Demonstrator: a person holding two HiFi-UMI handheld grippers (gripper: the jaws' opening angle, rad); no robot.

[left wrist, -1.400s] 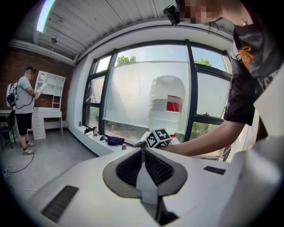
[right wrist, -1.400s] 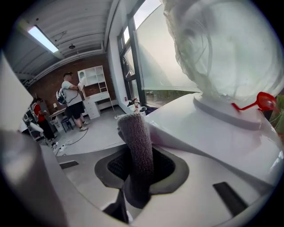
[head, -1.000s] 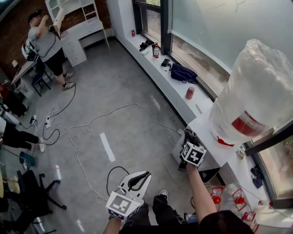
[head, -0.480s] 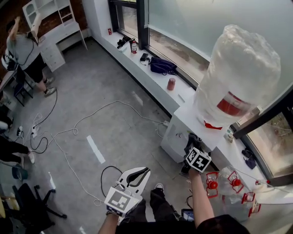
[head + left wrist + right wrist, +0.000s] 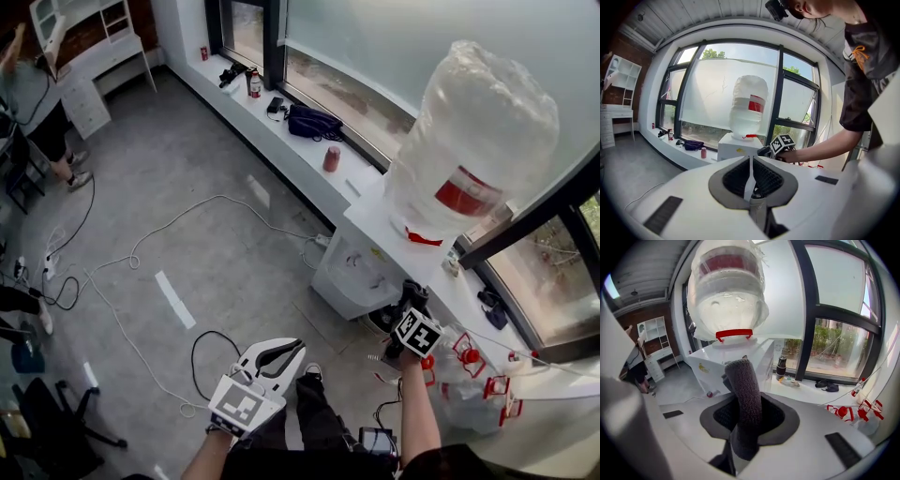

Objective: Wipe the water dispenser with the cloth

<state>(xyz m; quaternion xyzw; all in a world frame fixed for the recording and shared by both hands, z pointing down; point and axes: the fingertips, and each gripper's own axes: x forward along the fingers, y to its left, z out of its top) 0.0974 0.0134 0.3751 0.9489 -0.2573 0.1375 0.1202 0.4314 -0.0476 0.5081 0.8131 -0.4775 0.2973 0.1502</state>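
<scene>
- Where the grey floor [image 5: 141, 178] meets the long white window ledge [image 5: 281, 145], the white box-shaped water dispenser [image 5: 361, 272] stands against the window. It carries a large clear plastic-wrapped bottle with a red label [image 5: 478, 141].
- Low in the head view, the left tool [image 5: 286, 354] is held over the floor, well apart from the dispenser. Its jaws are pressed together with only a thin slit between them, and nothing is in it.
- The right tool [image 5: 411, 292] is just beside the dispenser's near corner, its jaws clamped on the cloth.
- The dark grey fuzzy cloth [image 5: 745, 399] stands up out of the right tool's jaws, with its tip in front of the dispenser's top edge. Whether it touches the dispenser cannot be told.
- A small red can [image 5: 331, 158] stands on the ledge.
</scene>
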